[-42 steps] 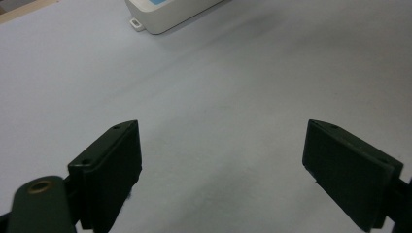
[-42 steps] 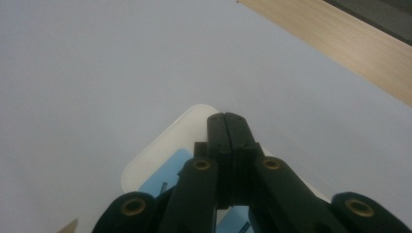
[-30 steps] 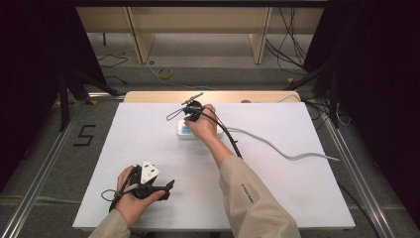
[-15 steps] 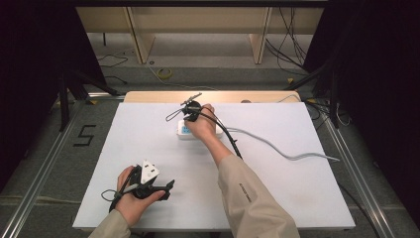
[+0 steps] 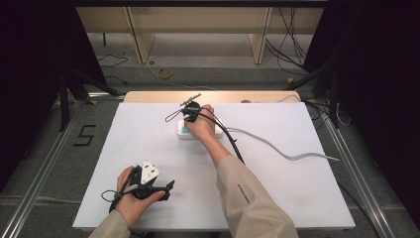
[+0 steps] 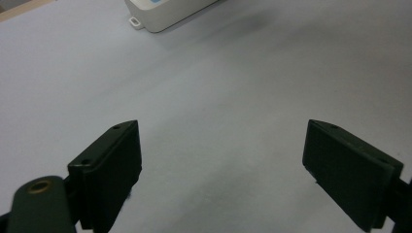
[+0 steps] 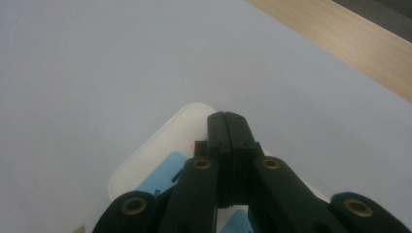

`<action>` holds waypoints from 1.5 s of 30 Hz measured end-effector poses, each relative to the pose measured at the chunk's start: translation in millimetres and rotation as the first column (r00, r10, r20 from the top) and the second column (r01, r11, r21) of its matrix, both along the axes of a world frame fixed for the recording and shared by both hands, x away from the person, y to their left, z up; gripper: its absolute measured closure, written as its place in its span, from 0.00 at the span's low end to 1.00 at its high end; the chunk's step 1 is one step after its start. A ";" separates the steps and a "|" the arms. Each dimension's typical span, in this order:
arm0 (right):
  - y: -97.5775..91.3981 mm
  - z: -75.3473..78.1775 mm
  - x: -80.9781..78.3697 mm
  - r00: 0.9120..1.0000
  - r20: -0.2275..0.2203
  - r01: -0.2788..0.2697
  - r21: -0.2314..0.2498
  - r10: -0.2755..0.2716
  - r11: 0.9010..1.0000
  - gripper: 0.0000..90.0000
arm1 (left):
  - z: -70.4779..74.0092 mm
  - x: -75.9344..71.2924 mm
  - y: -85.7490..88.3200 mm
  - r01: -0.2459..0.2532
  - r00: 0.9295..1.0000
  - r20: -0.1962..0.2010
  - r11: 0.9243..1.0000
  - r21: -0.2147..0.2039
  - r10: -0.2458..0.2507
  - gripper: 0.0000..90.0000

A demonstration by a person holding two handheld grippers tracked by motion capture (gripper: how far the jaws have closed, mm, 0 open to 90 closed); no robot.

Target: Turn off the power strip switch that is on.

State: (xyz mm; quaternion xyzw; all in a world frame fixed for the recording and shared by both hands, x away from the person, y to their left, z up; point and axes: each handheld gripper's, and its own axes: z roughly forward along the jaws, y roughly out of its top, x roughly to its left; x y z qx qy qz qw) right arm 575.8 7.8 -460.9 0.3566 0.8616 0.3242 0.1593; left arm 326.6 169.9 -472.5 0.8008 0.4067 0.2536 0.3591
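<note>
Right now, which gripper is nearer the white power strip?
Right. The right gripper, jaws shut, sits over the white power strip at the table's far middle. The left gripper, jaws open, rests near the table's front edge, well apart.

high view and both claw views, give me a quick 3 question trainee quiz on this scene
1. True or false: the jaws of the right claw are pressed together above the white box.
2. Which best describes the left claw? A) shut on a cable B) open with nothing between its jaws C) shut on the white box
3. Fill in: the grey cable lies on the white table on the ____ side of the high view.

Key:
1. true
2. B
3. right
</note>
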 end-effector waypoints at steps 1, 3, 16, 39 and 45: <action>0.0 -0.1 0.0 1.000 0.000 0.001 0.001 -0.001 1.000 1.00 | 0.2 -0.1 -0.1 0.000 1.000 0.000 1.000 -0.001 0.000 0.16; -0.7 0.0 0.1 1.000 -0.007 0.004 0.009 -0.004 1.000 1.00 | 0.3 -0.1 -0.2 0.000 1.000 0.001 1.000 -0.001 0.000 0.15; -0.8 1.8 -2.2 1.000 0.015 0.004 0.012 -0.005 1.000 1.00 | -0.1 -0.2 0.6 0.000 1.000 0.000 1.000 -0.001 0.000 0.15; -80.9 26.6 -64.6 0.996 0.006 -0.089 0.073 0.088 0.993 0.76 | -1.7 -1.3 1.0 -0.015 1.000 -0.005 1.000 0.008 0.015 0.16; -117.0 22.8 -90.1 0.996 -0.004 -0.091 0.087 0.091 0.992 0.70 | -2.5 -1.3 0.8 -0.013 1.000 -0.006 1.000 0.015 0.013 0.16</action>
